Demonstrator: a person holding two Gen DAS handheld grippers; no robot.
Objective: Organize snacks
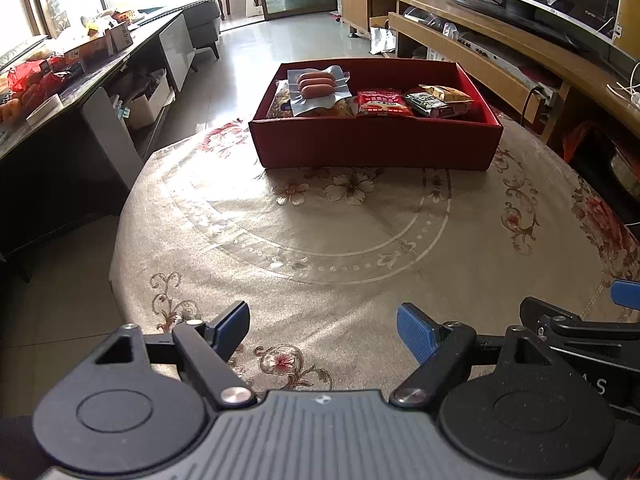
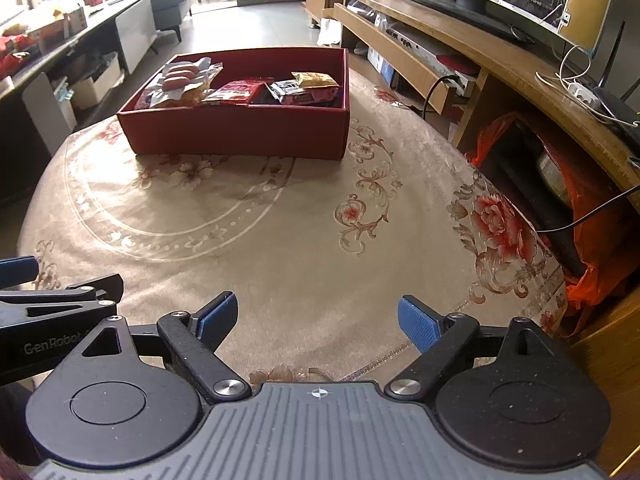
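Note:
A red cardboard box (image 1: 372,146) (image 2: 240,132) stands at the far side of the round table. Inside lie a clear pack of sausages (image 1: 317,83) (image 2: 179,75), a red snack bag (image 1: 380,103) (image 2: 240,91), a dark wrapped bar (image 1: 434,105) (image 2: 298,93) and a gold packet (image 1: 446,93) (image 2: 314,79). My left gripper (image 1: 322,328) hangs open over the near table edge, nothing between its blue pads. My right gripper (image 2: 318,320) is open too, equally empty, well short of the box. Each gripper shows at the side of the other's view.
The table carries a beige floral cloth (image 1: 320,232) (image 2: 280,220). A wooden TV cabinet (image 1: 500,40) (image 2: 460,44) runs along the right, with an orange plastic bag (image 2: 592,240) beside the table edge. A dark side table (image 1: 60,92) with clutter stands at the left.

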